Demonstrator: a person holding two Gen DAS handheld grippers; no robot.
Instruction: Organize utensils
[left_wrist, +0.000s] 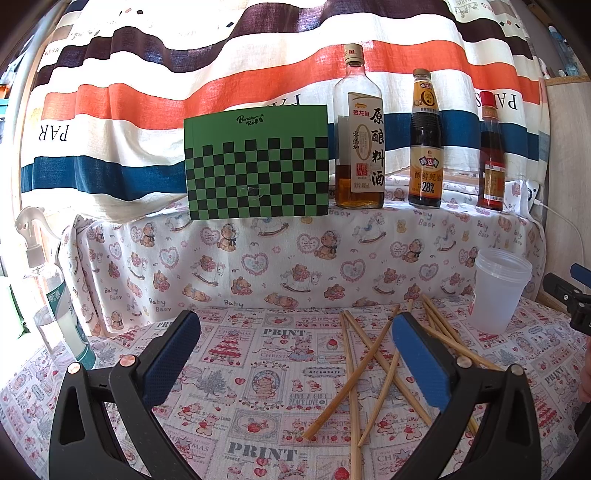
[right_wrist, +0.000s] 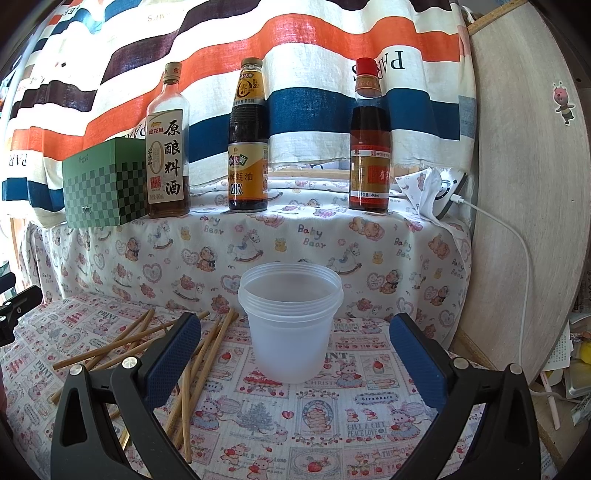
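Nearest, the left hand-held gripper (left_wrist: 295, 354) and right hand-held gripper (right_wrist: 295, 354) both gape wide, holding nothing. Bamboo chopsticks (left_wrist: 373, 369) lie crisscrossed on the patterned tabletop (left_wrist: 258, 387), beside an empty translucent cup (right_wrist: 291, 325). Likely best: pinch one stick mid-length, then drop it upright into the cup

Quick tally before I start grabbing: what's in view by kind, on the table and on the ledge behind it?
Chopsticks, loose on the table: count unclear, they overlap
Clear plastic cup: 1
Sauce bottles on the ledge: 3
Green checkered box: 1
Spray bottle: 1
Total apart from chopsticks: 6
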